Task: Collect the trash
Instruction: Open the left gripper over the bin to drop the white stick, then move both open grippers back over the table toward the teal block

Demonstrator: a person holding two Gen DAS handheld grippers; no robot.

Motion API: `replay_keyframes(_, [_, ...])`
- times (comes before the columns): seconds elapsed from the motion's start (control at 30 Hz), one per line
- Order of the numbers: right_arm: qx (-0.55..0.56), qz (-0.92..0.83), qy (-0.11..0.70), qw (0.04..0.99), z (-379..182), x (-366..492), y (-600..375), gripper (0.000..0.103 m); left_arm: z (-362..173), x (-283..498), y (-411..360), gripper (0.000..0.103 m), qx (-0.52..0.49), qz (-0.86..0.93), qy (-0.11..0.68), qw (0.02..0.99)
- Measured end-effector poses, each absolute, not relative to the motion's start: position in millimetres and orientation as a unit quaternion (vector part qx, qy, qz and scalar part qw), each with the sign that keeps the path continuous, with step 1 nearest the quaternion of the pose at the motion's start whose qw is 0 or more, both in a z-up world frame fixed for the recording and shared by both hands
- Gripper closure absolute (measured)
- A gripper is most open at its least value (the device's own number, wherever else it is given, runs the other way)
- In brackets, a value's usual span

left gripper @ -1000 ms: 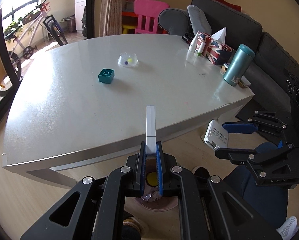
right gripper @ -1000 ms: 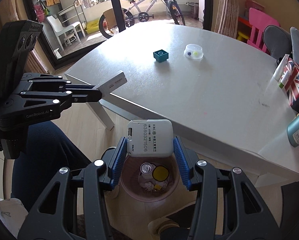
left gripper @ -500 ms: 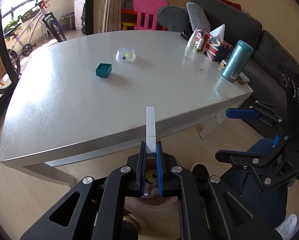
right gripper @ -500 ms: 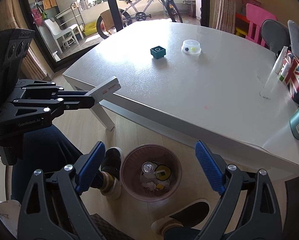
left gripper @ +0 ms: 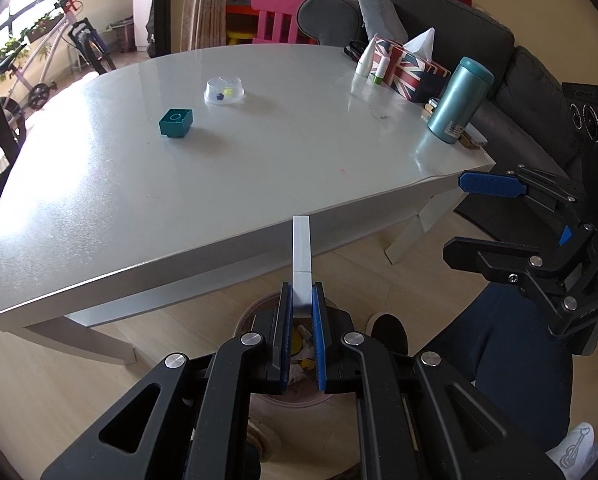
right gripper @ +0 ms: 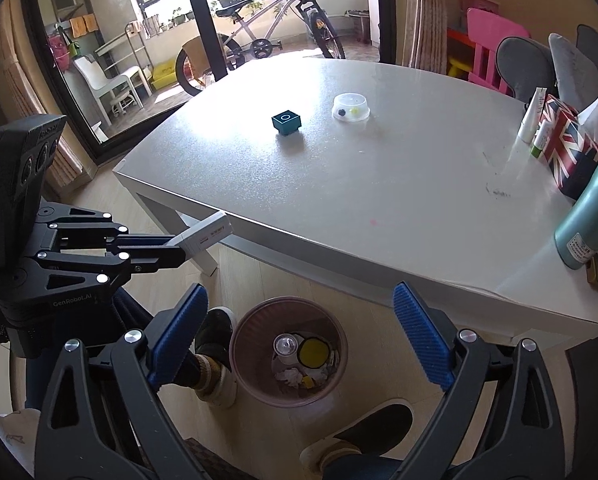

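Trash collecting has moved on a step: the white rectangular card-reader box that sat between the right gripper's [right gripper: 295,336] jaws is gone, the jaws have just been opening, now spread wide and empty over the round pink mesh bin [right gripper: 245,334] on the floor at lower centre of the right view. The left gripper [left gripper: 301,322] is clamped shut on a slim white flat box [left gripper: 302,256], poised above that bin, likely next to drop. On the grey surface [right gripper: 379,184] a teal cube [right gripper: 286,122] remains.

From my right gripper's camera, the round pink plastic waste bin [right gripper: 291,354] sits on the floor before the white table [right gripper: 379,208], which carries a teal cube [right gripper: 286,122] left of a clear plastic bowl [right gripper: 351,107].
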State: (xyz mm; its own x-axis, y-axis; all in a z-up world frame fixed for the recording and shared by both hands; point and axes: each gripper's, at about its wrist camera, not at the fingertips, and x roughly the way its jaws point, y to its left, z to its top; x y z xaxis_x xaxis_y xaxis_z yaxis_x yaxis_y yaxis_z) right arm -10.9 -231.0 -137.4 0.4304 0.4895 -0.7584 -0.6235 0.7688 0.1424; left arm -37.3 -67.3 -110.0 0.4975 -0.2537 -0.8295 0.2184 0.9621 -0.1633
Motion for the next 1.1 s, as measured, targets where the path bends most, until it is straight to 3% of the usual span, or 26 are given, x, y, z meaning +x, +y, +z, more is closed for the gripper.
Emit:
replay_keyframes(0.33, [-0.067, 0.32, 0.416, 0.848, -134.5, -8.5, -244.7, 0.011, -124.1, -40.0, -83.8, 0.094, -0.01, -0.15, 0.499, 0.854])
replay_keyframes(0.4, [-0.064, 0.319, 0.415, 0.849, -133.5, -7.7, -245.8, 0.011, -123.1, -39.9, -85.1, 0.087, -0.012, -0.152, 0.496, 0.855])
replay_keyframes(0.43, [-0.063, 0.319, 0.415, 0.85, -133.6, -7.8, -245.7, 0.011, -123.0, -39.4, -86.0, 0.071, -0.011, -0.151, 0.496, 0.855])
replay_keyframes(0.47, [-0.062, 0.319, 0.415, 0.85, -133.6, -7.4, -246.1, 0.011, -122.6, -39.4, -87.0, 0.034, -0.007, -0.148, 0.494, 0.857])
replay_keyframes(0.5, [-0.061, 0.319, 0.415, 0.85, -133.6, -7.0, -246.6, 0.011, -121.0, -40.1, -87.5, 0.016, -0.004, -0.144, 0.486, 0.862])
replay_keyframes(0.53, [-0.061, 0.319, 0.414, 0.85, -133.4, -6.8, -247.0, 0.01, -118.2, -41.4, -86.9, 0.007, -0.004, -0.143, 0.474, 0.869])
replay_keyframes(1.1, [-0.058, 0.318, 0.412, 0.852, -134.4, -3.6, -245.2, 0.008, -110.0, -34.6, -64.9, 0.007, -0.026, -0.106, 0.467, 0.878])
